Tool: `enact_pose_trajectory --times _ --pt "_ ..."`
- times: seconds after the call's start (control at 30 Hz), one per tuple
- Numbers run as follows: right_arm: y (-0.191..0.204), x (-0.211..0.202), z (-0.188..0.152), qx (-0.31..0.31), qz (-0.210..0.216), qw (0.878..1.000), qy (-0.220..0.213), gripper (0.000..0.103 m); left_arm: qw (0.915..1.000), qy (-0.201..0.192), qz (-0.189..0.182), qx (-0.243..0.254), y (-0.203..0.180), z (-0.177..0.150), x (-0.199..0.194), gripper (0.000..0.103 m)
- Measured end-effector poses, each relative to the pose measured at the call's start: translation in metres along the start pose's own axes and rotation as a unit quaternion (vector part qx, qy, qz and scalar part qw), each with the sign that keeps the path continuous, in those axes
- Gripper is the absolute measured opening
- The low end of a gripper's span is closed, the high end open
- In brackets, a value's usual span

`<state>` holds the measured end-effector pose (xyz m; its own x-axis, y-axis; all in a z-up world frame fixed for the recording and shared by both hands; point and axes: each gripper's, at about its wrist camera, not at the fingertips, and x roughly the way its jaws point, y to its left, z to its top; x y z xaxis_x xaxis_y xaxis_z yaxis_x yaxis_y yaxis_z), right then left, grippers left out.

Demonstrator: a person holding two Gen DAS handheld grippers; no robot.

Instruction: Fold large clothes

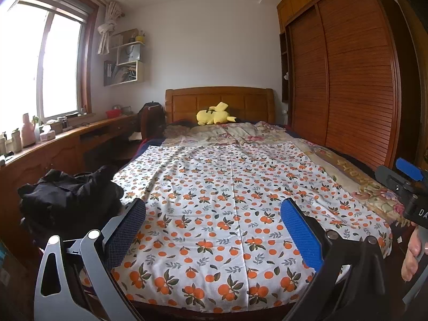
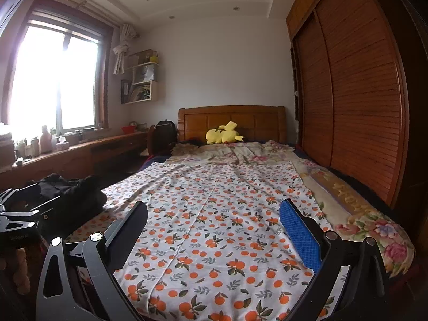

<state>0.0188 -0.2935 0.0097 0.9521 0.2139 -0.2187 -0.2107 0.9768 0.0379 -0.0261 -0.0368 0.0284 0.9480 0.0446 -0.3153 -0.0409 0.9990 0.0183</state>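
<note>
Black clothes (image 1: 69,195) sit heaped at the bed's left edge, on the orange-print sheet (image 1: 227,187); looks like one big garment, but too dark to tell. Your left gripper (image 1: 212,223) hangs wide open over the sheet, holding nothing. Right gripper (image 2: 214,227) same: open, empty, above the bed's foot end. Step 1, IMO: swing both left, pinch two far-apart edges (shoulders/hem), lift, then spread flat on the sheet before folding. Don't grab the sheet too.
</note>
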Motion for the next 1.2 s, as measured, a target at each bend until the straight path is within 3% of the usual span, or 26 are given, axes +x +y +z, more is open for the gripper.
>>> enact_pose_trajectory --times 1.2 --pt "0.0046 0.0046 -0.0059 -0.003 0.010 1.000 0.014 0.095 1.0000 0.004 -0.004 0.003 -0.0011 -0.0055 0.0017 0.102"
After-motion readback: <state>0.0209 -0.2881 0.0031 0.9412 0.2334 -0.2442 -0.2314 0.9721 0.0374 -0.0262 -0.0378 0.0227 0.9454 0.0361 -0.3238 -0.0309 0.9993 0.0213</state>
